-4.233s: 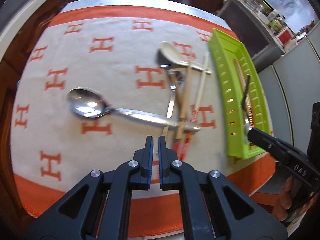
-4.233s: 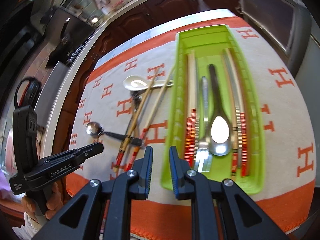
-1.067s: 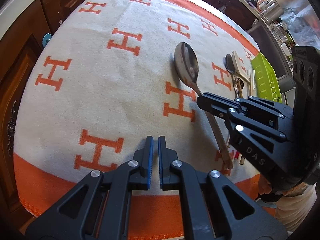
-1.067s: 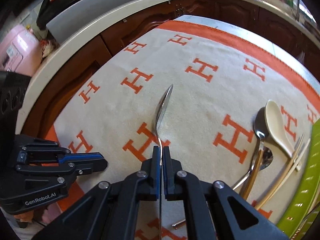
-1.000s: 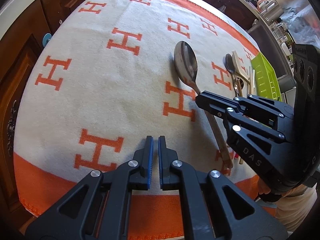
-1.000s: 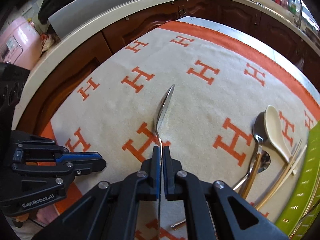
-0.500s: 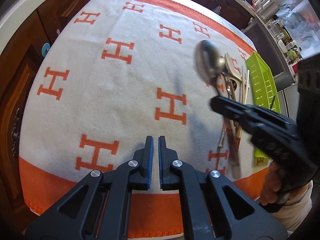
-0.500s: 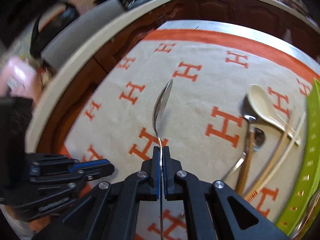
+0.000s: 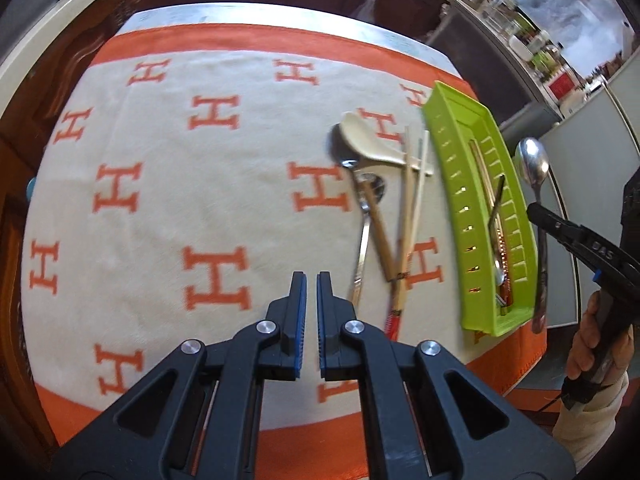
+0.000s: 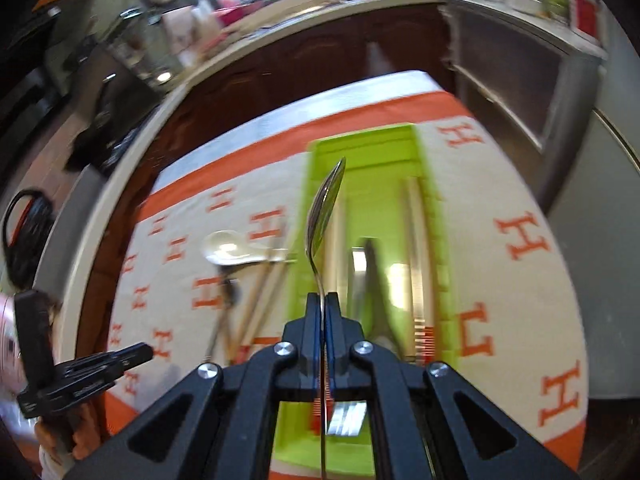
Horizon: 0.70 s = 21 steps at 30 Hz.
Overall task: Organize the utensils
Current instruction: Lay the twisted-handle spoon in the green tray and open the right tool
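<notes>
My right gripper (image 10: 322, 308) is shut on the handle of a large steel spoon (image 10: 325, 208), held edge-on in the air over the lime green tray (image 10: 360, 148). In the left wrist view the same spoon (image 9: 532, 164) hangs beyond the tray's (image 9: 452, 136) right side, gripped by the right gripper (image 9: 536, 210). Utensils and chopsticks lie inside the tray. A pile stays on the cloth left of it: a cream ceramic spoon (image 9: 368, 142), a steel spoon (image 9: 362, 216) and chopsticks (image 9: 412, 208). My left gripper (image 9: 311, 284) is shut and empty above the cloth.
A cream cloth with orange H marks (image 9: 216, 272) and an orange border covers the table. Dark wood cabinets and a crowded counter (image 10: 280, 40) lie behind it. A hand (image 9: 588, 340) holds the right gripper at the table's right edge.
The right gripper has carried the large spoon off the middle of the cloth, rightward to above the green tray, rolling as it went. The left gripper has shifted right toward the utensil pile.
</notes>
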Each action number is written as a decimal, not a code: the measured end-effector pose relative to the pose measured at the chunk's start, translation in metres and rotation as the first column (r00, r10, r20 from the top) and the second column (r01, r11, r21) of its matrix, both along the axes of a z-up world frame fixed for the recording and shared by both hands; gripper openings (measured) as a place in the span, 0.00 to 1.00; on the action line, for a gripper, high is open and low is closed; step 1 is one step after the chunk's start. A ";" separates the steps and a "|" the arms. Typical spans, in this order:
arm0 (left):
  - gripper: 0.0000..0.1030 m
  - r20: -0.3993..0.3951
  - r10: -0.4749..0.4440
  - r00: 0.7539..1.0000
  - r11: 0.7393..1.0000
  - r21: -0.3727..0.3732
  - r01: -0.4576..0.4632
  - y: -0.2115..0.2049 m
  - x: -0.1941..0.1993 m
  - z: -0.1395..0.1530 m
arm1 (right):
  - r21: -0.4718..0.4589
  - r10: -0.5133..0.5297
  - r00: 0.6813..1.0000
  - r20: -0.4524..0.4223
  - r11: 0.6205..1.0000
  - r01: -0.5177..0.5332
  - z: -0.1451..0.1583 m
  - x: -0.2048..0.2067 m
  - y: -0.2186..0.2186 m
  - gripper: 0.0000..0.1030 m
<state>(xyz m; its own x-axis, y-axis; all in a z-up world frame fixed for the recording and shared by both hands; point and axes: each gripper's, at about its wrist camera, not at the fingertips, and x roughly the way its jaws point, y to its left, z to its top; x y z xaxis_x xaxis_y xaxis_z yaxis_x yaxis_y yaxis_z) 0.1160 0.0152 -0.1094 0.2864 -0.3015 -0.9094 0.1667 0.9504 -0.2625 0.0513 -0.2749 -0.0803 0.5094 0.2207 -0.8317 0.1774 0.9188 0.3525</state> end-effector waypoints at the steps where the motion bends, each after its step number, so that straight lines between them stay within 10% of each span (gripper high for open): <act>1: 0.01 -0.004 -0.016 1.000 1.000 -0.004 0.016 -0.009 0.005 0.000 | -0.003 -0.023 1.000 -0.012 1.000 0.023 -0.004 0.001 -0.008 0.02; 21: 0.01 -0.076 -0.177 0.981 0.983 -0.064 0.173 -0.111 0.080 -0.012 | -0.045 -0.042 0.999 0.002 0.998 0.042 -0.011 0.033 -0.025 0.05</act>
